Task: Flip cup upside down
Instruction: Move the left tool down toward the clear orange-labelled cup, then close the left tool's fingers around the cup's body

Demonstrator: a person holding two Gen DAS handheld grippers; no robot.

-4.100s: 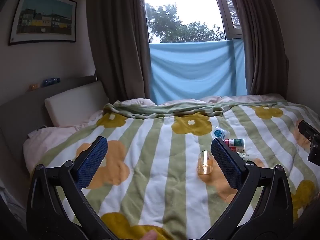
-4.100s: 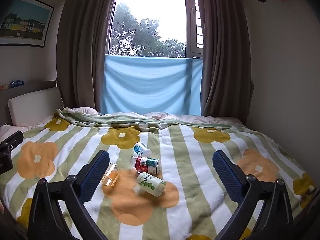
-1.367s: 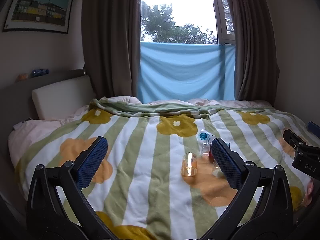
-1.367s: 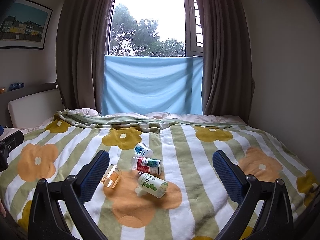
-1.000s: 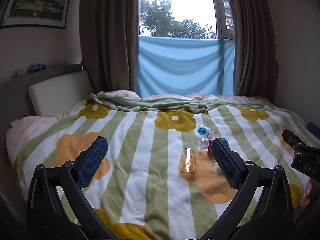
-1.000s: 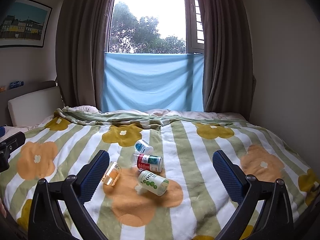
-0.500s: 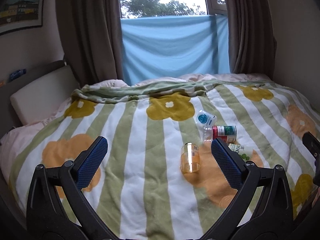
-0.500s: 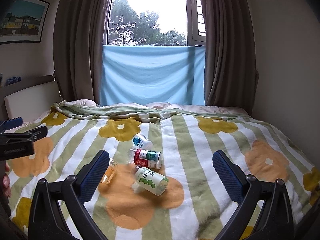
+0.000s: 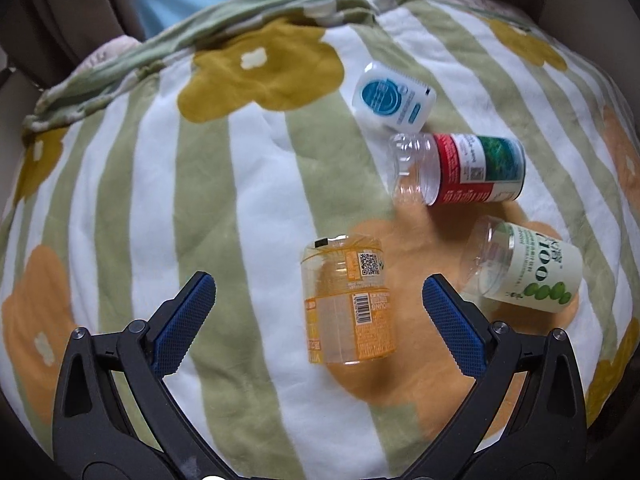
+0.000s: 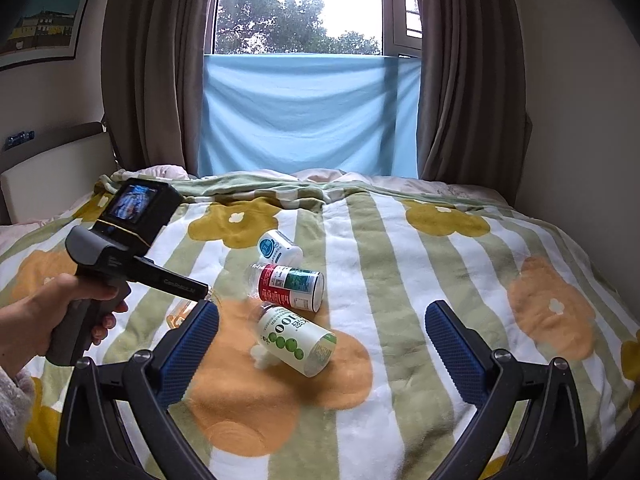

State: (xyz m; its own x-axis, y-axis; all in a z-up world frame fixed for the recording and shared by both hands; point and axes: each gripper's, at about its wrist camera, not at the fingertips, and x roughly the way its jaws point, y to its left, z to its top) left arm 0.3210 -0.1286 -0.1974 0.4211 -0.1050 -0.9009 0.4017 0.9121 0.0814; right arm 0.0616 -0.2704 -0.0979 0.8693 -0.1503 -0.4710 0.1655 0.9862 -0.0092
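A clear orange-labelled cup (image 9: 348, 300) lies on its side on the striped flower blanket (image 9: 240, 184). My left gripper (image 9: 318, 300) is open and hangs just above it, one blue pad on each side of the cup, not touching. In the right wrist view only a sliver of the orange cup (image 10: 182, 314) shows behind the left gripper's body (image 10: 120, 256), which a hand holds. My right gripper (image 10: 322, 330) is open and empty, held back over the blanket (image 10: 400, 264).
Three other cups lie on their sides to the right: a white-blue one (image 9: 394, 98), a red-green one (image 9: 460, 168) and a white one with green dots (image 9: 524, 266). They also show in the right wrist view (image 10: 280, 250), (image 10: 290, 286), (image 10: 296, 338). Curtains and a window stand behind the bed.
My left gripper has moved forward and tilted down over the orange cup, which now lies between its pads. The right gripper has barely moved.
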